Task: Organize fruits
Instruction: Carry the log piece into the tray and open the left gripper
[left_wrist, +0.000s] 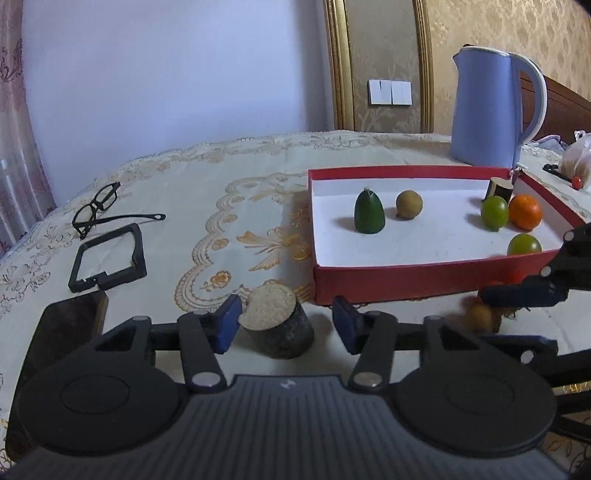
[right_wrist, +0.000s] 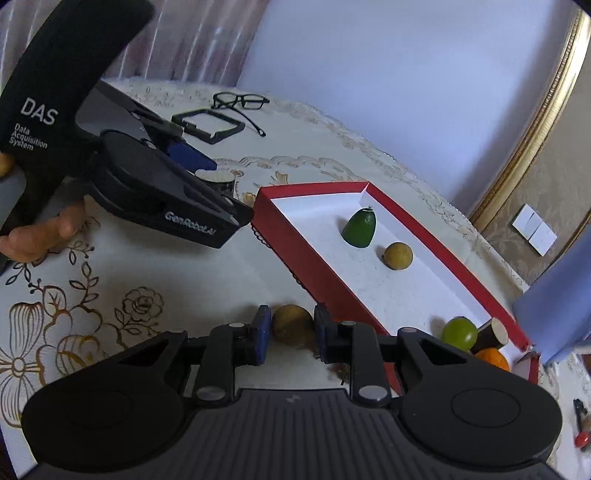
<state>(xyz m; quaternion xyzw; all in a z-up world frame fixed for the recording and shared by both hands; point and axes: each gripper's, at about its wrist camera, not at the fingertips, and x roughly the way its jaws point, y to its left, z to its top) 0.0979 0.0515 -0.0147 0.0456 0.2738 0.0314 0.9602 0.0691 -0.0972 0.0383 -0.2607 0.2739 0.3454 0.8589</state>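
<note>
My left gripper (left_wrist: 282, 325) stands open around a short dark cylinder with a pale cut top (left_wrist: 275, 326) on the tablecloth. Its left pad is against the piece and its right pad is clear of it. My right gripper (right_wrist: 291, 332) is shut on a round brown fruit (right_wrist: 291, 325) just in front of the red box (right_wrist: 295, 258). Inside the white-lined box sit a green pointed fruit (left_wrist: 369, 216), a brown round fruit (left_wrist: 409, 204), two green round fruits (left_wrist: 494, 212) (left_wrist: 523, 244), an orange (left_wrist: 525, 212) and another dark cut piece (left_wrist: 500, 188).
A blue kettle (left_wrist: 491, 107) stands behind the box. Glasses (left_wrist: 98, 206), a black square frame (left_wrist: 109, 258) and a dark phone (left_wrist: 66, 332) lie to the left. A hand (right_wrist: 40, 236) grips the left tool. A plastic bag (left_wrist: 576, 158) sits far right.
</note>
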